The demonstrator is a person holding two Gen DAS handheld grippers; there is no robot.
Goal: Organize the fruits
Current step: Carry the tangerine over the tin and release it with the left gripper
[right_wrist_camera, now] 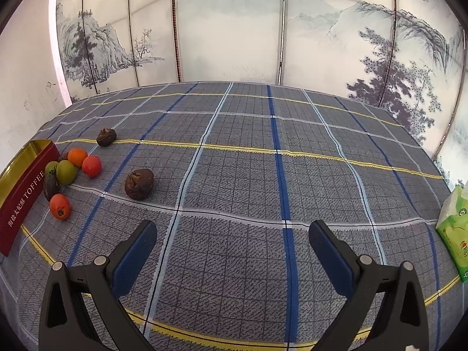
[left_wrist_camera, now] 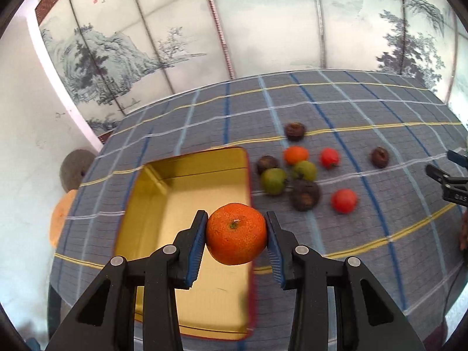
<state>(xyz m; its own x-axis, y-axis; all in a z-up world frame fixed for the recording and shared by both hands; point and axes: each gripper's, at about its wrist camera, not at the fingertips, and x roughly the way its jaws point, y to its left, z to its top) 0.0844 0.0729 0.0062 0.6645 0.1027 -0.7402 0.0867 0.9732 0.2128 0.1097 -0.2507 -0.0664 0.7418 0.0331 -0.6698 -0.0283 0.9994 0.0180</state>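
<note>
My left gripper [left_wrist_camera: 236, 234] is shut on an orange tangerine [left_wrist_camera: 236, 233] and holds it above the right rim of an open gold-lined tin box [left_wrist_camera: 187, 204]. To the right of the box lie several loose fruits: two green ones [left_wrist_camera: 273, 180], red ones [left_wrist_camera: 344, 200], a small orange [left_wrist_camera: 296, 155] and dark brown ones [left_wrist_camera: 305, 194]. My right gripper [right_wrist_camera: 232, 238] is open and empty above bare cloth; it also shows in the left wrist view [left_wrist_camera: 447, 172]. In the right wrist view the red box [right_wrist_camera: 23, 193] and the fruit cluster [right_wrist_camera: 65, 172] sit far left, with a brown fruit [right_wrist_camera: 139, 183] nearest.
The table has a grey plaid cloth [right_wrist_camera: 263, 161]. A green tissue pack [right_wrist_camera: 454, 228] lies at its right edge. A painted folding screen [right_wrist_camera: 234, 29] stands behind the table. Round stools [left_wrist_camera: 76, 169] stand off the table's left side.
</note>
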